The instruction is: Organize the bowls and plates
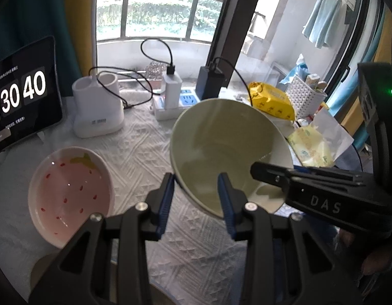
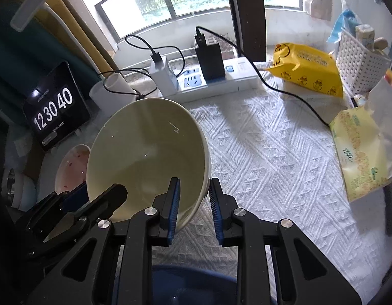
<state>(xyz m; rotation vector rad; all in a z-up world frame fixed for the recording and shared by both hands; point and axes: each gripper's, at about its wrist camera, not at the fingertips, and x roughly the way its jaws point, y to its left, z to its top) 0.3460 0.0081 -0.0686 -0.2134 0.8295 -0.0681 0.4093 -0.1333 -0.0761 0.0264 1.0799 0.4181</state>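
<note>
While tilted above cloth, green bowl (image 1: 221, 147) rim clamped by left tongs (image 1: 196, 178), right tongs (image 2: 194, 183).

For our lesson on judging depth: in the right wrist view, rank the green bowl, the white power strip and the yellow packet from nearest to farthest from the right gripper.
1. Green bowl, its rim between the right gripper fingers.
2. Yellow packet, far right.
3. White power strip, by the window; close to the packet, so that order is uncertain.

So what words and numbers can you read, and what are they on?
"12 30 40": tablet, big white clock digits.
"DAS": right gripper, seen from the left wrist.
Small lines above and below the clock digits: too small to read.
Print on the yellow pack, tissue pack and white charger: too blurred to read.
</note>
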